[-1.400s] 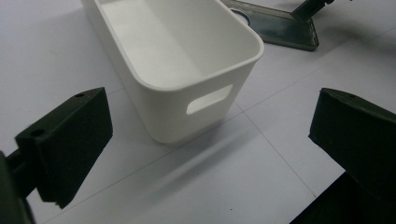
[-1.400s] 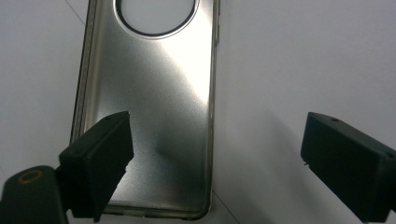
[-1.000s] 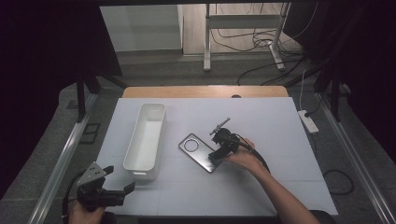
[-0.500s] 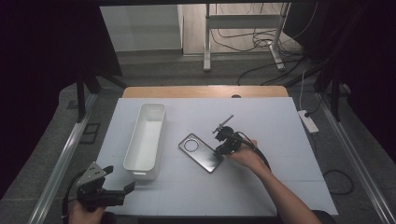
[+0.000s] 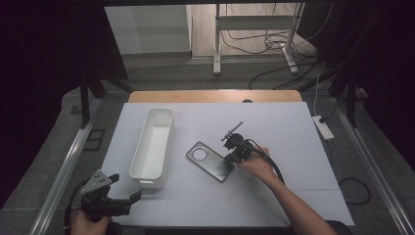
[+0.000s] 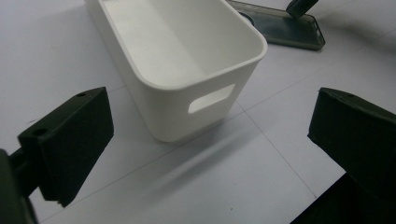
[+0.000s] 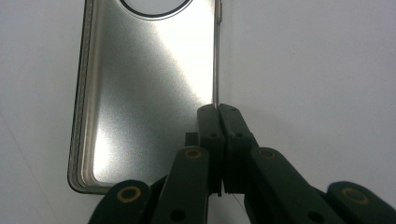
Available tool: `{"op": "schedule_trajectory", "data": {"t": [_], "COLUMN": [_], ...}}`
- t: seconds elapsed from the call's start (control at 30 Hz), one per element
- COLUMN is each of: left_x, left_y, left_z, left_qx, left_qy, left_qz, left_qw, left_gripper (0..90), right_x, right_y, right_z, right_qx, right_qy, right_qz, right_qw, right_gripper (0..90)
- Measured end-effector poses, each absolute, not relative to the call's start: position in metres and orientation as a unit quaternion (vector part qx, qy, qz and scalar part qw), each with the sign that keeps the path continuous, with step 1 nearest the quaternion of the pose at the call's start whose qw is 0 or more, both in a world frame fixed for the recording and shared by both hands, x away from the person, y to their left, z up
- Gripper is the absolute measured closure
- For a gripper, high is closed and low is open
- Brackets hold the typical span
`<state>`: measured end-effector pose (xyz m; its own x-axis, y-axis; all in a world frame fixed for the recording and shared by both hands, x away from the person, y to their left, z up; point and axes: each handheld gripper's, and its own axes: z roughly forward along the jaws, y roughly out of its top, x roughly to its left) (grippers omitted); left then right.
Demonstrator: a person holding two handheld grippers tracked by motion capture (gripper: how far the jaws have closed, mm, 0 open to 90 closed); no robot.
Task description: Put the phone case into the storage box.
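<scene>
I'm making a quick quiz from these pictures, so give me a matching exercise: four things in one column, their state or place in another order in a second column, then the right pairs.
Things:
1. white bin
2. phone case
3. left tongs
4. right tongs

States or places:
A. shut on one long edge of a flat thing
B. open, near the table's front left corner
C. empty, upright, with a slot handle in its end wall
D. lying flat, grey, with a round hole

Pairs: 1-C, 2-D, 3-B, 4-A
</scene>
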<state>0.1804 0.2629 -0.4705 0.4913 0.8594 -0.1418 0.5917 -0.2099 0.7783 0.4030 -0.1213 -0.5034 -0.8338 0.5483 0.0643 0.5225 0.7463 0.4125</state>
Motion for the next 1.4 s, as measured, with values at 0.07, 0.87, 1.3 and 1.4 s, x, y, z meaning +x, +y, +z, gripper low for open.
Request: {"op": "schedule_trajectory", "data": {"t": [0.07, 0.87, 1.3, 1.4], "left_x": [0.180, 0.180, 0.187, 0.190], "left_y": [0.263, 0.261, 0.252, 0.249], "left_z": [-0.470, -0.465, -0.460, -0.458], "left_qx": [0.760, 0.758, 0.756, 0.758], "left_qy": [0.477, 0.466, 0.456, 0.453], "left_qz": [0.164, 0.156, 0.138, 0.137], "left_qw": [0.409, 0.429, 0.449, 0.448], "left_gripper": [0.8, 0.1, 0.0, 0.0], "right_x": [0.403, 0.388, 0.379, 0.377], "right_y": [-0.121, -0.133, -0.148, -0.151], "right_z": [-0.504, -0.484, -0.469, -0.466], "right_qx": [0.283, 0.288, 0.299, 0.301], "right_qy": [0.935, 0.921, 0.908, 0.905], "right_qz": [0.213, 0.259, 0.289, 0.295], "right_qw": [0.033, 0.036, 0.051, 0.054], "right_gripper": [88.1, 88.1, 88.1, 88.1]}}
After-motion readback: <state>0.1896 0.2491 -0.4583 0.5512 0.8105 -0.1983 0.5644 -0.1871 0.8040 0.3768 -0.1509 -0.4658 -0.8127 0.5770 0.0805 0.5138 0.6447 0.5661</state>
